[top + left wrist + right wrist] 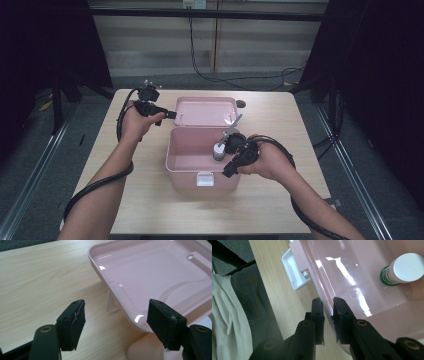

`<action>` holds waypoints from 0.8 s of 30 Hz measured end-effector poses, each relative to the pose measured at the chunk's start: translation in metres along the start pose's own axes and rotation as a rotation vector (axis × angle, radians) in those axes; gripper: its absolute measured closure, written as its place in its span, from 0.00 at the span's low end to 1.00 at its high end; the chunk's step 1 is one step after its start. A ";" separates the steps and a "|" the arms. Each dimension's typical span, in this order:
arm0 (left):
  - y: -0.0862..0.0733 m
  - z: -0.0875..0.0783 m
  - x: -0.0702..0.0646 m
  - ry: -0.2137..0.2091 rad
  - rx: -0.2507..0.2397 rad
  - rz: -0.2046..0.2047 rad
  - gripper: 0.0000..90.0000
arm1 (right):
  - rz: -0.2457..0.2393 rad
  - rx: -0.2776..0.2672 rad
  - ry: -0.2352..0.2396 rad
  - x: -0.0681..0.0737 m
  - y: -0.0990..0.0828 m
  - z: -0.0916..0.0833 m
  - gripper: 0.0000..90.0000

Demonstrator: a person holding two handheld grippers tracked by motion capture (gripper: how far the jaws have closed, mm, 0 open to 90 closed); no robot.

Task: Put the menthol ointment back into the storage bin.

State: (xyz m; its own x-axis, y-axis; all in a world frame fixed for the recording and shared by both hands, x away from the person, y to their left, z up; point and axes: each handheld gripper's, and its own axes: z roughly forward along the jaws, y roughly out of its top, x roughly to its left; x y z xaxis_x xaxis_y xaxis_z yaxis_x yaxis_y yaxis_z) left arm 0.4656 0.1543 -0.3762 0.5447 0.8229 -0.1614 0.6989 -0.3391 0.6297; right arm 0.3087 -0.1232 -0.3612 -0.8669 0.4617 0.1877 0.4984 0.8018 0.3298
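Care matters now: right gripper (327, 312) pinches the pink box (200, 172) wall on the tabletop (150, 210), steadying it while the open left gripper (116, 322) nears the lid (155, 272).

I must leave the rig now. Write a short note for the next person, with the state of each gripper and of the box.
Left gripper: open, jaws by the edge of the lid, holding nothing.
Right gripper: shut on the front wall of the pink box.
Done: the lid is laid back open; a white-capped bottle stands inside the box.
Left, likely: close the lid and fasten the white latch.
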 end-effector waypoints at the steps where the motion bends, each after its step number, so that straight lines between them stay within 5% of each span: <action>1: 0.001 0.002 0.000 -0.002 0.002 -0.006 0.35 | 0.006 -0.002 0.001 0.001 0.000 0.000 0.88; 9: 0.007 0.015 0.002 0.035 0.030 -0.082 0.42 | 0.000 -0.004 0.008 -0.001 0.000 0.000 0.88; 24: 0.011 0.027 0.003 0.064 0.056 -0.077 0.48 | 0.002 -0.001 0.005 0.001 0.000 0.001 0.88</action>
State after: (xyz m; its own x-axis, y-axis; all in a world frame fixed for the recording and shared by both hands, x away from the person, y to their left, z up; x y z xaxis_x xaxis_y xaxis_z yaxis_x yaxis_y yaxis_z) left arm 0.4873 0.1406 -0.3909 0.4590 0.8744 -0.1574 0.7631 -0.2973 0.5738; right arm 0.3084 -0.1223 -0.3618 -0.8659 0.4617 0.1927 0.5003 0.8003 0.3307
